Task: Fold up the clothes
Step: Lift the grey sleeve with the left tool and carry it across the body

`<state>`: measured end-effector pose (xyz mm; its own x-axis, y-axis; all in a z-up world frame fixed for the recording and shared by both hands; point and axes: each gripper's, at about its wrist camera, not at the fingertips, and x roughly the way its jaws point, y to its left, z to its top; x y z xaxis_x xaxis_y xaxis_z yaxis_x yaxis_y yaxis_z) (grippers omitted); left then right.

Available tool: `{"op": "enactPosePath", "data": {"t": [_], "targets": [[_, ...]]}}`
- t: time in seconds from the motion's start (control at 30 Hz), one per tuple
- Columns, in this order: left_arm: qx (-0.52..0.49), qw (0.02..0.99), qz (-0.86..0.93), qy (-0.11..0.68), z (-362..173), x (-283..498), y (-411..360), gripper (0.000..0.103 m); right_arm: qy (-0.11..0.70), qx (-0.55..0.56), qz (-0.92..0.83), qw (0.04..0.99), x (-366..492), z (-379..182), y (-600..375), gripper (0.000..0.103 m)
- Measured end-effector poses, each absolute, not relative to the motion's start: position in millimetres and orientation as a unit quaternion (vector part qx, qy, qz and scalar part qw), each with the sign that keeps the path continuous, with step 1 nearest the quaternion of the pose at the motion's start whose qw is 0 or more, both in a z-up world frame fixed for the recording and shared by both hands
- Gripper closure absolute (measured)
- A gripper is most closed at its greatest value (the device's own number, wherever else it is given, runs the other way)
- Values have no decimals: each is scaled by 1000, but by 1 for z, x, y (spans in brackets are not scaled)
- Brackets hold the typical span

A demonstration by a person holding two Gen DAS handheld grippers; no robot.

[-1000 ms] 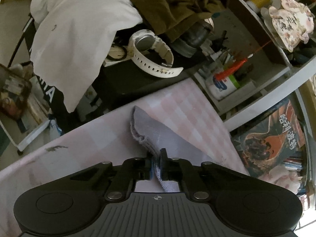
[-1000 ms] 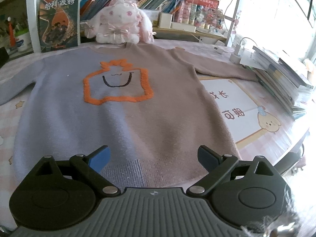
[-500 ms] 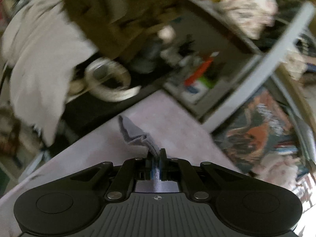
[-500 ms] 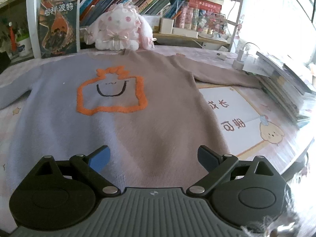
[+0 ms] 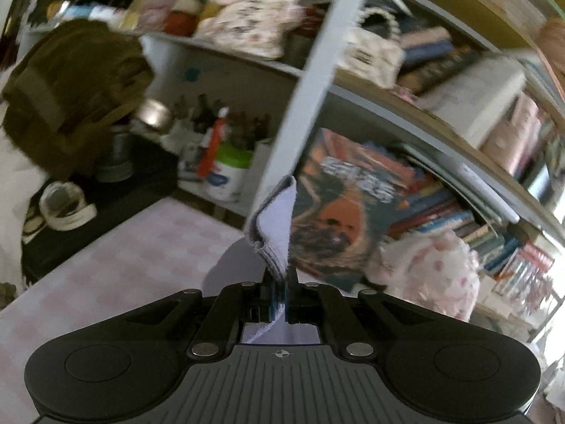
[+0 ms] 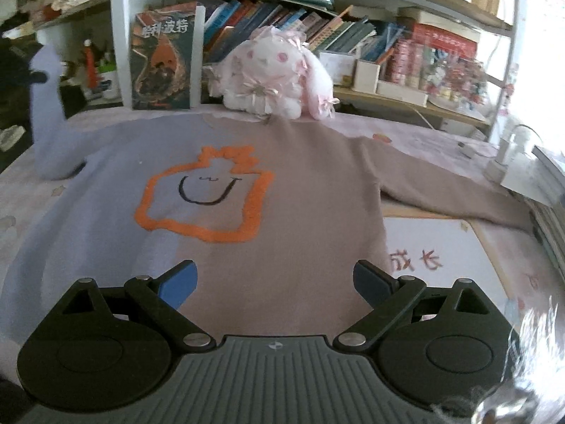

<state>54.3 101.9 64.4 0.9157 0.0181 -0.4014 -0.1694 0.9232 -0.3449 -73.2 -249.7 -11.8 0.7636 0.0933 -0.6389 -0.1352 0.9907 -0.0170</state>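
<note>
**A:** Lifted, that's the change: a second ago the cuff (image 5: 273, 226) lay on the pink cloth (image 5: 148, 247) with the left gripper (image 5: 280, 293) pinching it low; now that gripper has risen and swung, and the cuff stands up in front of the shelf post.

**B:** Is it still held?

**A:** Yes. The jaws are closed tight on the cuff's ribbed end, with fabric showing behind them too. From the right view, the lilac sleeve (image 6: 44, 116) rises off the table at the far left while the sweater (image 6: 247, 219) body stays flat, with its orange face patch up.

**B:** And the right gripper (image 6: 275, 282)?

**A:** Wide open and holding nothing. It has moved in over the lower part of the body; whether it touches the knit I can't tell.

**B:** So what step is this?

**A:** I'd judge it the first fold: carrying the left sleeve across the chest. Nothing is folded yet, and the brown sleeve (image 6: 441, 194) lies stretched out to the right.

**B:** Room to move?

**A:** Tight at the back. The plush rabbit (image 6: 275, 74) sits just at the collar, and a book stands beside it. A stack of books and a charger crowd the right edge near the brown cuff. The open path is inward, over the sweater itself.
</note>
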Motion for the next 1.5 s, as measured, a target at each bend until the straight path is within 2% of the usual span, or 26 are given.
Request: {"op": "enactPosePath", "data": {"t": [0.27, 0.57, 1.17, 1.23, 1.3, 1.5], "targets": [[-136, 970, 40, 197, 78, 67, 8, 100, 342, -14, 109, 933, -65, -15, -313, 8], [-98, 970, 36, 221, 68, 88, -63, 100, 346, 1, 123, 930, -68, -21, -360, 8], [-37, 955, 43, 290, 11, 122, -139, 100, 354, 37, 105, 929, -66, -30, -407, 8], [-32, 951, 42, 306, 2, 126, -145, 99, 356, 38, 98, 928, -67, -31, -411, 8], [-30, 947, 38, 319, -6, 130, -150, 94, 359, 40, 92, 928, -68, -31, -416, 8], [-17, 951, -39, 306, -4, 128, -172, 94, 371, 47, 87, 923, -69, -34, -420, 8]]}}
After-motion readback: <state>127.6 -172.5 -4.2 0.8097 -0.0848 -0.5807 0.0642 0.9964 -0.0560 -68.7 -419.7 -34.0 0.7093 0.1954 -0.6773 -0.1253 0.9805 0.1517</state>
